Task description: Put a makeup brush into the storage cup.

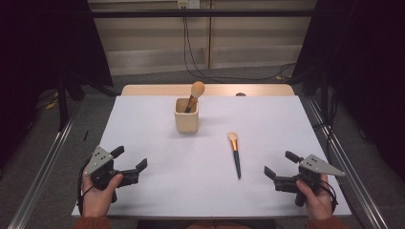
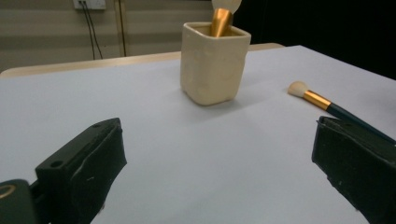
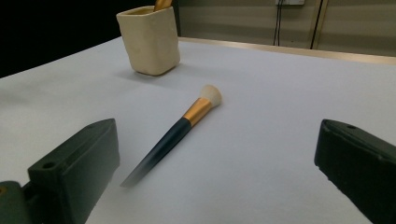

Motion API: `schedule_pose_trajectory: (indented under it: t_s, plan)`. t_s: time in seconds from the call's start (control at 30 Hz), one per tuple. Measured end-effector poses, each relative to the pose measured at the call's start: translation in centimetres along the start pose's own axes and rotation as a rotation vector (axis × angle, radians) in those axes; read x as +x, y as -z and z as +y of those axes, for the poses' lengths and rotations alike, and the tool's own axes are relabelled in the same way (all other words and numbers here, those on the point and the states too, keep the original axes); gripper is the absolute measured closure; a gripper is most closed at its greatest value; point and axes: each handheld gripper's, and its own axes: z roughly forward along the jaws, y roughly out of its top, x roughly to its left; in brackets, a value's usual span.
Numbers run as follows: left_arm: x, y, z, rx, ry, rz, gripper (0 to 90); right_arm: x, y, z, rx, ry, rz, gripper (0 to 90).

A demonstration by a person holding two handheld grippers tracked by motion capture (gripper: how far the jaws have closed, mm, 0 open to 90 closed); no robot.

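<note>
A cream square cup (image 1: 186,116) (image 2: 213,63) (image 3: 149,39) stands upright at the table's far middle, with a makeup brush (image 1: 195,94) (image 2: 223,16) leaning inside it, bristles up. A second brush (image 1: 235,154) (image 2: 327,106) (image 3: 175,130), dark-handled with a gold ferrule and pale bristles, lies flat right of centre. My left gripper (image 1: 129,158) (image 2: 219,182) rests open at the near left, holding nothing. My right gripper (image 1: 282,164) (image 3: 219,182) sits open at the near right, also holding nothing, with the loose brush lying ahead of its jaws.
The white table top (image 1: 157,191) ends at a wooden strip along the far edge (image 1: 153,89). Metal rails (image 1: 43,167) run along both sides on the floor. Cables (image 1: 200,71) trail across the floor behind the table. Dark curtains flank both sides.
</note>
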Motion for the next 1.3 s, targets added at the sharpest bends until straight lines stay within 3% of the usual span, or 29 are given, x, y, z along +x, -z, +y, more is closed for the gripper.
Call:
schedule_pose_trajectory:
  t_s: [0.13,0.5,0.97,1.3]
  plan:
    - [-0.1,0.2,0.0,-0.013,-0.008,0.001,2.6,0.1,-0.1,0.0,0.002,-0.001,0.005,0.0]
    - [0.2,-0.1,-0.2,0.012,-0.037,-0.005,3.6,-0.1,-0.4,0.1,0.000,-0.013,-0.002,0.0]
    - [0.2,0.6,-0.3,0.000,-0.031,0.011,3.7,0.3,-1.7,0.9,0.011,-0.009,0.014,0.0]
    - [0.2,0.7,-0.4,0.009,-0.036,0.020,3.7,0.4,-3.1,2.2,0.012,-0.009,0.058,0.0]
